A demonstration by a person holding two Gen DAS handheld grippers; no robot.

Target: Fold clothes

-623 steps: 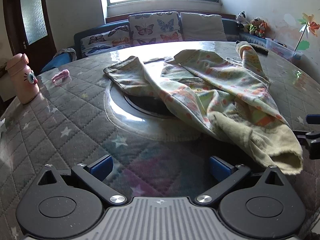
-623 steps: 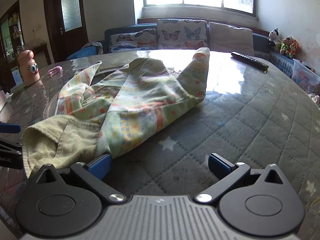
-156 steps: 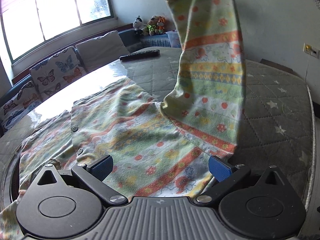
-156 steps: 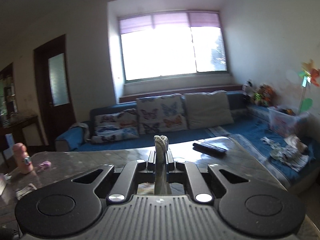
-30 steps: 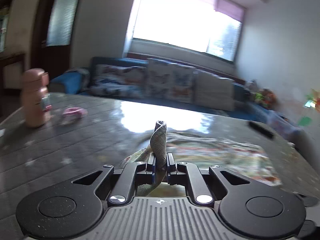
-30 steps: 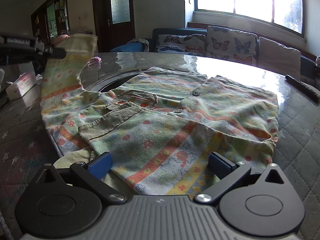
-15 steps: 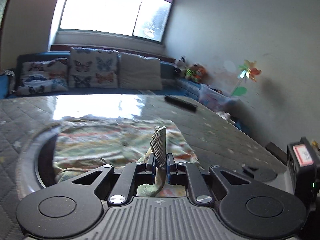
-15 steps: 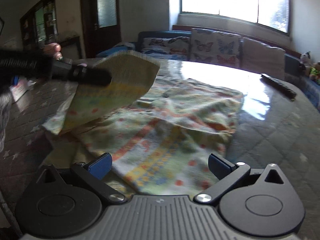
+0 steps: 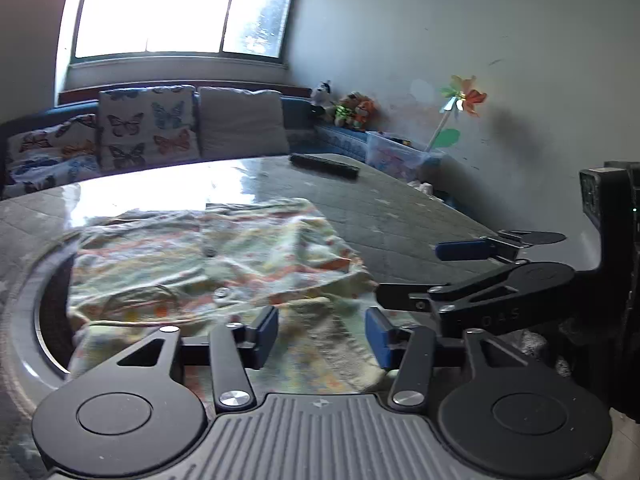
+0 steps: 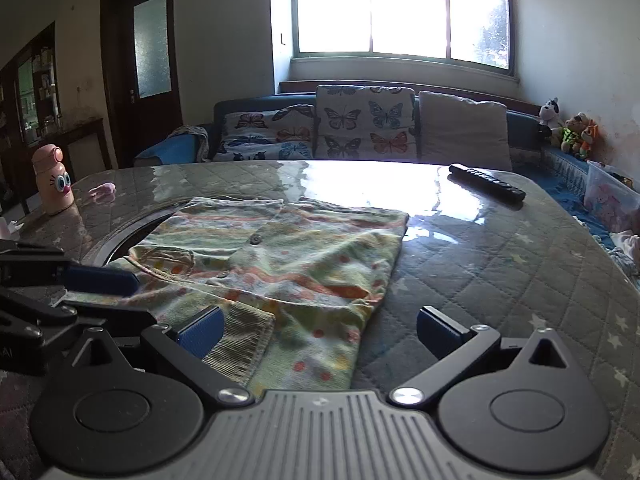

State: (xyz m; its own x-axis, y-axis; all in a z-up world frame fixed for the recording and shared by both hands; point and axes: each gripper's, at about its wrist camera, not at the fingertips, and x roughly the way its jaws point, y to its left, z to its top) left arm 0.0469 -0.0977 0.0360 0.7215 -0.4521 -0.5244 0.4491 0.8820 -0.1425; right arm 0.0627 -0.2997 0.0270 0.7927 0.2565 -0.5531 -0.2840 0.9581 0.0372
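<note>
1. Currently, the garment (image 10: pixel 288 264) lies flat on the table (image 10: pixel 500 264), folded in on itself, with one sleeve laid across the front.
2. Its print consists of pale green, yellow and orange bands with small dots; two dark buttons sit along the centre placket.
3. Its cloth is soft and lightly wrinkled. The sleeve cuff (image 10: pixel 244 344) is ribbed, plain yellow-green knit.
4. The table carries a grey quilted cover with star marks under a glossy clear sheet that reflects the window. A round inset ring shows under the garment's left edge.
5. My left gripper (image 9: pixel 322 336) is open, its blue pads apart above the cuff end of the garment, holding nothing.
6. My right gripper (image 10: pixel 320 330) is open wide over the garment's near right corner; its left pad sits just beside the cuff.
7. A black remote (image 10: pixel 486 187) lies on the table well beyond the garment.
</note>
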